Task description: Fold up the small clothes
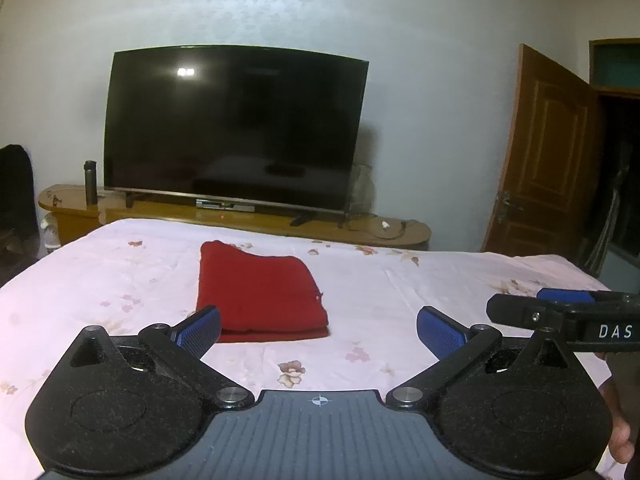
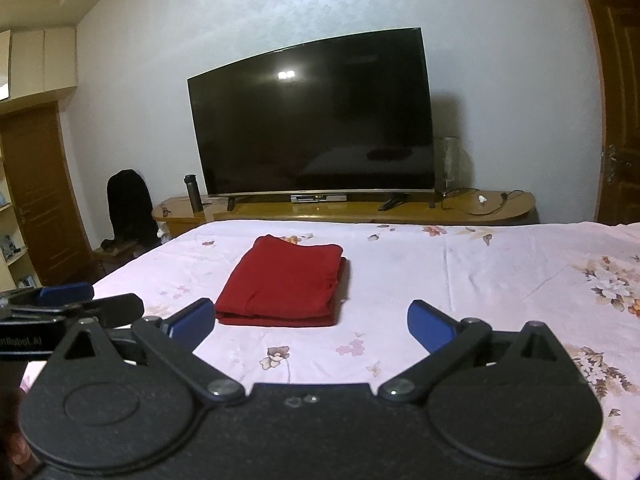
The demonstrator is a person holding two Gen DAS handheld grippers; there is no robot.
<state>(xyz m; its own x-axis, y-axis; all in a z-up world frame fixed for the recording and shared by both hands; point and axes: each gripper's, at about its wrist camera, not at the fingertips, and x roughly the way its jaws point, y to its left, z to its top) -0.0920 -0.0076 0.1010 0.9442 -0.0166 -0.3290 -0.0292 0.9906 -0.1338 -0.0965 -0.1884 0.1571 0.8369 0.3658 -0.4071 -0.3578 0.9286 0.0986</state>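
A red garment [image 1: 258,294] lies folded into a flat rectangle on the pink floral bedsheet [image 1: 400,280]; the right wrist view shows the same red garment [image 2: 286,286] with its stacked layers at the near edge. My left gripper [image 1: 320,330] hovers just short of it, open, nothing between its blue pads. My right gripper [image 2: 312,322] is also open and empty, a little short of the cloth. In the left wrist view the right gripper [image 1: 560,310] enters from the right edge; in the right wrist view the left gripper [image 2: 72,304] shows at the left edge.
A large dark TV [image 1: 234,128] stands on a low wooden stand [image 1: 240,220] beyond the bed's far edge, with a dark bottle [image 1: 90,182] on its left end. An open wooden door [image 1: 544,152] is at the right. A dark chair [image 2: 128,204] stands left of the stand.
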